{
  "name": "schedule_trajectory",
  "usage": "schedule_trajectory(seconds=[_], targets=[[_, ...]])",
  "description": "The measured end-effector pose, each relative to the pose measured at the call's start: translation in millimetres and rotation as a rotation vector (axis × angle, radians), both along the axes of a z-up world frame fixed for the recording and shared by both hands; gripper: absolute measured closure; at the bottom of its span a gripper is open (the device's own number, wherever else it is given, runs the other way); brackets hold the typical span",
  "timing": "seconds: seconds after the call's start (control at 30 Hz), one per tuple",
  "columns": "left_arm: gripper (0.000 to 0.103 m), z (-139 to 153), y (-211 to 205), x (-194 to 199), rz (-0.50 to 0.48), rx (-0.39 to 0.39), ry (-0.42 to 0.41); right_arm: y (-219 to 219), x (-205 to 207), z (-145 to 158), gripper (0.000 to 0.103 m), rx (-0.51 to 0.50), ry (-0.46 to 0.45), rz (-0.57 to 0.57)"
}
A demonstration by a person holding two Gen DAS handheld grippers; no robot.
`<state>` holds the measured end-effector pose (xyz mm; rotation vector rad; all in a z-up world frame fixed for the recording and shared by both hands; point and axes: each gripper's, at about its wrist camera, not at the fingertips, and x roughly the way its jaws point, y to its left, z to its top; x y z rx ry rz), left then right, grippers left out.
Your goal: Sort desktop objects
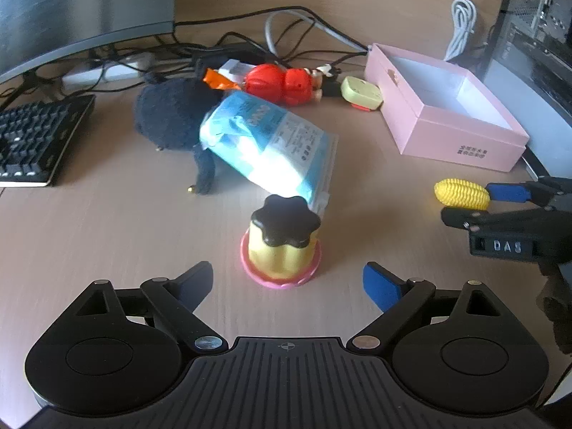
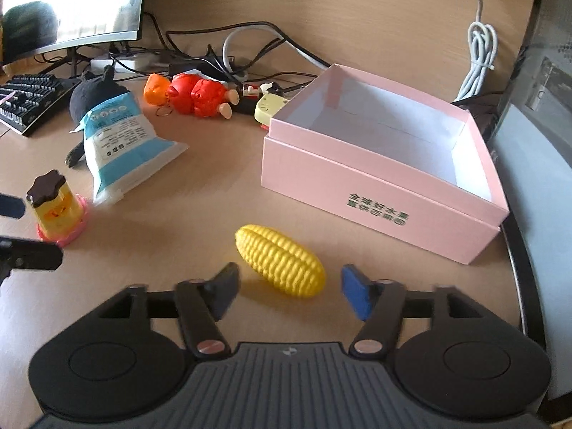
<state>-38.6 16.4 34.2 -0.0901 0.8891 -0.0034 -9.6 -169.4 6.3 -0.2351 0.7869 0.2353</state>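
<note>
right gripper [image 2: 289, 291] fingers astride corn [image 2: 280, 260]

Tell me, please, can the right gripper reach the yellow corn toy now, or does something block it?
Probably yes. The right gripper is open, its fingers on either side of the corn toy, which lies alone on the desk. Nothing stands between them; the pink box is off to the side.

I read "DAS" on my right gripper [image 1: 464, 211]. The pink box [image 2: 375, 211] bears green Chinese print, too small to make out.
</note>
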Motion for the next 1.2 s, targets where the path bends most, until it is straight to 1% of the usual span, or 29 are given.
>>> schedule_trajectory(seconds=[0.07, 0.13, 0.2, 0.27, 0.43, 0.57, 0.63, 0.7, 0.77, 0.87, 0.93, 1.0, 1.1, 1.17, 1.2], targets=[[0.008, 0.4, 1.3, -2.8, 0.013, -0.004, 0.004, 0.7, 4.6, 2.1, 0.026, 0.041, 0.017, -0.014], [0.008, 0.2, 2.5, -4.5, 0.023, -0.007, 0.009, 1.8, 9.6, 2.2, 0.022, 0.068, 0.037, -0.073], [0.008, 0.2, 3.5, -6.3, 0.031, -0.004, 0.012, 3.1, 13.6, 0.5, 0.022, 0.088, 0.066, -0.146], [0.007, 0.7, 5.5, -8.9, 0.037, -0.004, 0.014, 4.9, 13.8, -1.4, 0.022, 0.1, 0.069, -0.198], [0.007, 3.7, 12.7, -11.3, 0.043, -0.024, 0.015, -1.5, 5.9, 0.0, 0.022, 0.077, 0.046, -0.205], [0.006, 4.6, 14.2, -9.4, 0.041, -0.049, 0.009, -17.9, 4.1, 4.6, 0.022, 0.027, 0.006, -0.248], [0.006, 4.0, 12.9, -8.5, 0.033, -0.053, 0.009, -25.6, 4.2, 6.8, 0.022, 0.021, -0.004, -0.263], [0.006, 3.4, 11.3, -7.6, 0.025, -0.055, 0.012, -27.1, 2.4, 8.8, 0.021, 0.033, -0.006, -0.24], [0.006, 3.7, 11.3, -7.9, 0.023, -0.053, 0.012, -24.5, 0.0, 9.8, 0.018, 0.051, -0.015, -0.212], [0.006, 3.8, 12.7, -7.9, 0.035, -0.053, 0.017, -17.4, 3.0, 7.0, 0.017, 0.064, -0.007, -0.224], [0.006, 3.4, 15.1, -7.4, 0.044, -0.049, 0.027, -13.5, 8.0, 3.4, 0.017, 0.083, 0.005, -0.251], [0.006, 2.8, 16.2, -7.9, 0.048, -0.041, 0.037, -11.6, 13.5, 0.2, 0.016, 0.114, 0.009, -0.306], [0.006, 2.7, 19.0, -10.8, 0.046, -0.029, 0.046, -8.4, 18.6, -3.3, 0.015, 0.152, -0.001, -0.373], [0.006, 2.9, 21.1, -13.2, 0.045, -0.024, 0.05, -3.5, 19.7, -4.0, 0.016, 0.155, -0.021, -0.377], [0.006, 2.6, 22.1, -14.1, 0.043, -0.023, 0.05, -1.5, 19.6, -4.4, 0.023, 0.15, -0.033, -0.374]])
